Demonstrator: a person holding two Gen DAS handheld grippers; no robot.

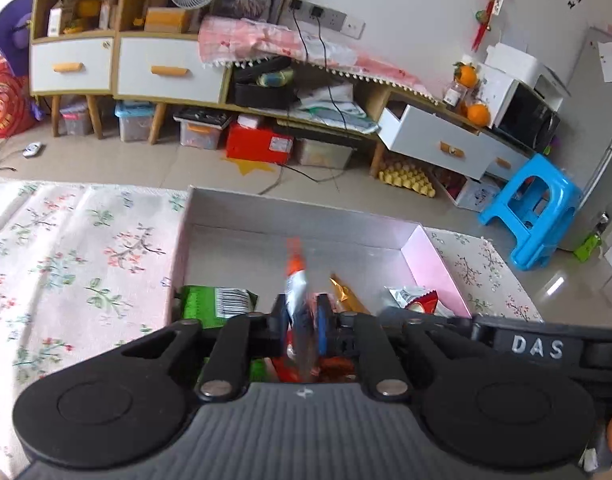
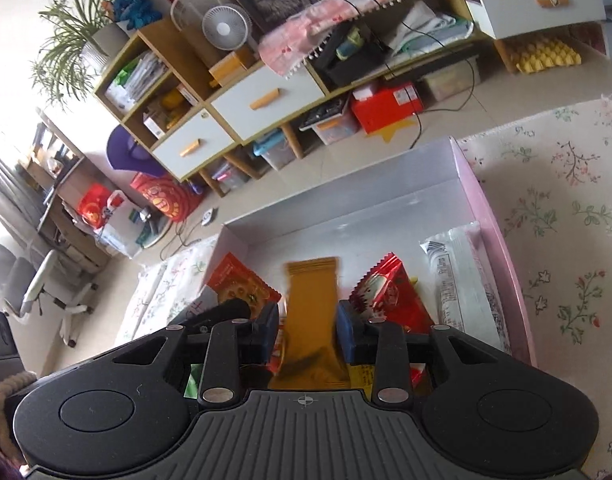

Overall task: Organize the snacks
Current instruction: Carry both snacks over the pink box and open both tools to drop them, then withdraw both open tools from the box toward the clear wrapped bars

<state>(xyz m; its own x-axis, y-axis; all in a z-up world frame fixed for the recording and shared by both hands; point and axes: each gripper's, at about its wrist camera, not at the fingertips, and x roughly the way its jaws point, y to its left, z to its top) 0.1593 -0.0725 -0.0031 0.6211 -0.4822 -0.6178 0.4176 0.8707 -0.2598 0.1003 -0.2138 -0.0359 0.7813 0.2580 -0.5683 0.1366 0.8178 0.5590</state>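
The left hand-held gripper [image 1: 302, 322] is clenched edge-on around a slim orange-and-white snack packet [image 1: 295, 280], held upright over the pink box [image 1: 434, 256], probably to slot it in among the packets. The right hand-held gripper [image 2: 308, 326] grasps a mustard-yellow packet [image 2: 312, 300] flat between its pads, above the same box, which sits near the far edge of the flower-clothed bench [image 1: 66, 248]. A green packet [image 1: 216, 300] and a red wrapper [image 2: 380, 288] already lie inside.

Snack packets [image 2: 386, 292] in box [image 2: 502, 240], box on tablecloth [image 2: 566, 200], cabinet [image 1: 166, 68] behind
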